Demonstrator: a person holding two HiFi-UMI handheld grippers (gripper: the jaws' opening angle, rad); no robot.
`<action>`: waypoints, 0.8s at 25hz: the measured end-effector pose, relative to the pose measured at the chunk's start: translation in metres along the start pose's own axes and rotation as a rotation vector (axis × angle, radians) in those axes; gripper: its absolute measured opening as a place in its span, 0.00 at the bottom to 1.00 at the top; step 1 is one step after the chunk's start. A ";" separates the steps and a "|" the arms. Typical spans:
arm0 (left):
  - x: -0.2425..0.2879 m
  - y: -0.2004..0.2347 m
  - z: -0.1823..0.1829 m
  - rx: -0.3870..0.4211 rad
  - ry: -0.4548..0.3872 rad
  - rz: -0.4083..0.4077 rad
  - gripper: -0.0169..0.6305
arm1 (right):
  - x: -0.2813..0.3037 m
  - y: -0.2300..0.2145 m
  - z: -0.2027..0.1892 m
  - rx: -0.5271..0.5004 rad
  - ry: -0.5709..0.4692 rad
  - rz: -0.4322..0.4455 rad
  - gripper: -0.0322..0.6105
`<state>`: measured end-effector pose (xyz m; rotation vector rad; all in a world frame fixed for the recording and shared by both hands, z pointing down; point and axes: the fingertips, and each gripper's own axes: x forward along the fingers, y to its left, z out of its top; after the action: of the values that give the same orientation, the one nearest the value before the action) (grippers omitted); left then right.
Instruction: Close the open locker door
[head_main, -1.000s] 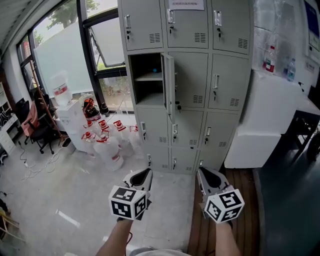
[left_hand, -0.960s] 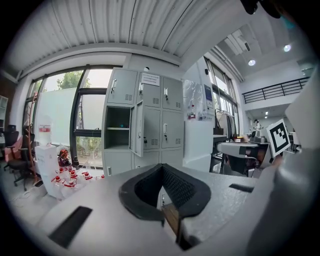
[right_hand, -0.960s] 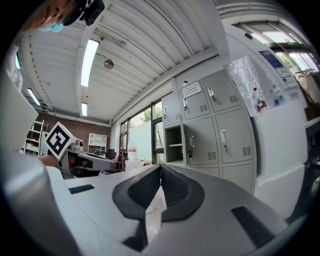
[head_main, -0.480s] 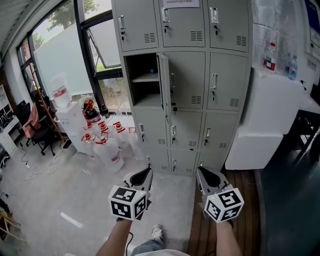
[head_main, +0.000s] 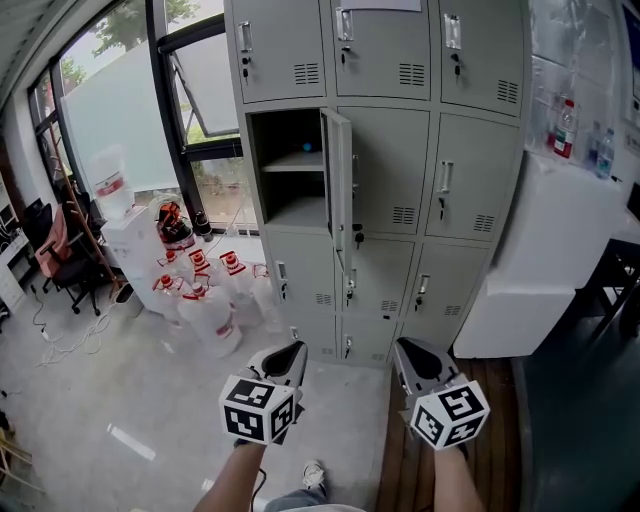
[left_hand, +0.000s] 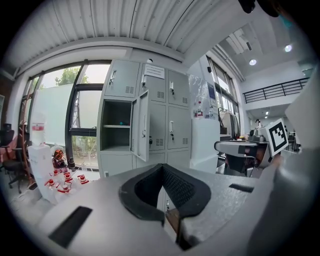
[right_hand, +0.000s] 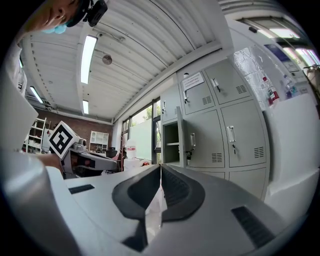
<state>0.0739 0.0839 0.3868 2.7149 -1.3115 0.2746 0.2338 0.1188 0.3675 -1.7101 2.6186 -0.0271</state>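
Note:
A grey bank of lockers (head_main: 400, 150) stands ahead. One door (head_main: 338, 190) in its left column hangs open edge-on, beside its dark compartment (head_main: 283, 160) with a shelf. My left gripper (head_main: 290, 352) and right gripper (head_main: 408, 350) are held low, side by side, well short of the lockers. Both are shut and hold nothing. The left gripper view has the open door (left_hand: 142, 125) above the closed left gripper (left_hand: 161, 167). In the right gripper view the door (right_hand: 183, 142) stands beyond the closed right gripper (right_hand: 160, 167).
Several water jugs with red caps (head_main: 205, 295) crowd the floor left of the lockers, under a large window (head_main: 120, 100). A white cabinet (head_main: 545, 260) stands against the lockers' right side. A chair (head_main: 65, 255) is at far left. Wooden flooring (head_main: 400, 470) lies under my right arm.
The lockers have grown slightly larger and shifted in the head view as the person stepped nearer. Both grippers stay low and shut.

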 end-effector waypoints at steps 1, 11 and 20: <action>0.008 0.008 0.002 -0.001 0.000 -0.003 0.04 | 0.012 -0.004 0.001 0.000 -0.002 -0.001 0.06; 0.076 0.091 0.020 -0.033 0.010 -0.039 0.04 | 0.123 -0.028 0.012 -0.007 0.007 -0.017 0.06; 0.123 0.135 0.042 -0.037 -0.009 -0.117 0.04 | 0.187 -0.047 0.031 -0.044 0.010 -0.065 0.06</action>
<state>0.0479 -0.1011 0.3745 2.7520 -1.1421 0.2250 0.2024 -0.0712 0.3369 -1.8138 2.5884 0.0220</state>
